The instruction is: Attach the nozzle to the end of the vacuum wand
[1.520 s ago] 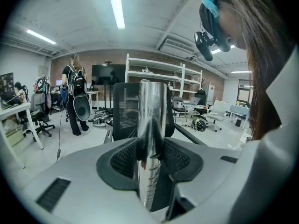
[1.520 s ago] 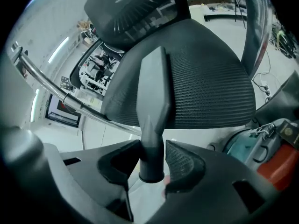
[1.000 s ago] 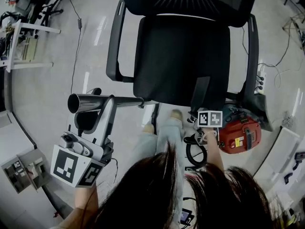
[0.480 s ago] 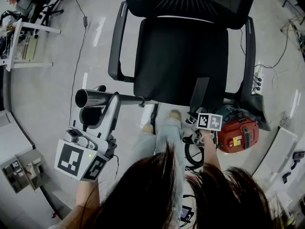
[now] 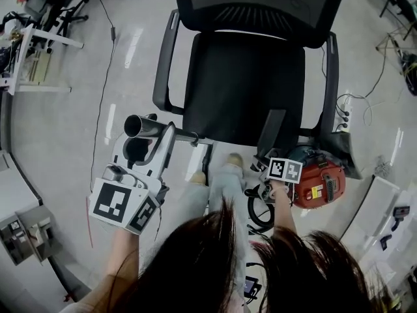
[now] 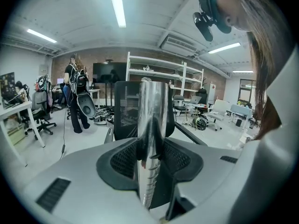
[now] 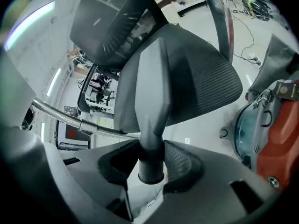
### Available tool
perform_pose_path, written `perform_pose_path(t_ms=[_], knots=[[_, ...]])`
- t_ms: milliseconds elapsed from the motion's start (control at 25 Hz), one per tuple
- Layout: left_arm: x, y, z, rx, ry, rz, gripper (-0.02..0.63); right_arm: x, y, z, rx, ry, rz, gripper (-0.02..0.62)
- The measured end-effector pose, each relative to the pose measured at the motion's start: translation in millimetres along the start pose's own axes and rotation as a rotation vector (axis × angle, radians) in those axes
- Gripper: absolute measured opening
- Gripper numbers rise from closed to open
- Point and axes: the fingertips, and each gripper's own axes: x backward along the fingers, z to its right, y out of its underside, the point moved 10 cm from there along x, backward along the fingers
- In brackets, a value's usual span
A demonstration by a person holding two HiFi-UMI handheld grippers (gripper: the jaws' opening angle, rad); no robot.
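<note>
In the head view my left gripper [image 5: 148,150] is shut on a chrome vacuum wand [image 5: 151,128], which lies roughly level, its open end [image 5: 135,126] pointing left. The left gripper view shows the wand [image 6: 152,120] clamped between the dark pads. My right gripper [image 5: 272,160] is shut on a dark grey crevice nozzle [image 5: 273,130] that sticks up over the chair's front edge. In the right gripper view the pads press on the round collar of the nozzle [image 7: 152,92], flat tip pointing away. Wand and nozzle are well apart.
A black office chair [image 5: 244,83] fills the middle. A red vacuum canister [image 5: 320,184] with a coiled hose [image 5: 259,212] sits on the floor by my right hand. A white shelf [image 5: 29,57] stands far left, and cables and a power strip [image 5: 343,117] lie on the floor.
My right gripper has risen a little with the nozzle and rolled slightly. The left gripper still holds the wand, whose open end now sits nearer the chair in the head view.
</note>
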Motion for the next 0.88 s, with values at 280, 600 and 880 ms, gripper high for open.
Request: perform_pose_path(t_ms=[280,600,880], knots=[[5.4,-4.0,-0.5,-0.006,0.016,-0.022,0.16,20.8,3.9,-18.3,-0.004,-0.003,0.028,0.173],[7.2,-9.8,-2.7,-0.016,0.041,-0.054,0.16,40.3,9.0,-45.0,-0.04,-0.03,0.062,0.173],[7.8,-12.9,-2.5,-0.014,0.047,-0.074,0.16,51.1,6.8,-65.1,-0.031,-0.038,0.051,0.17]])
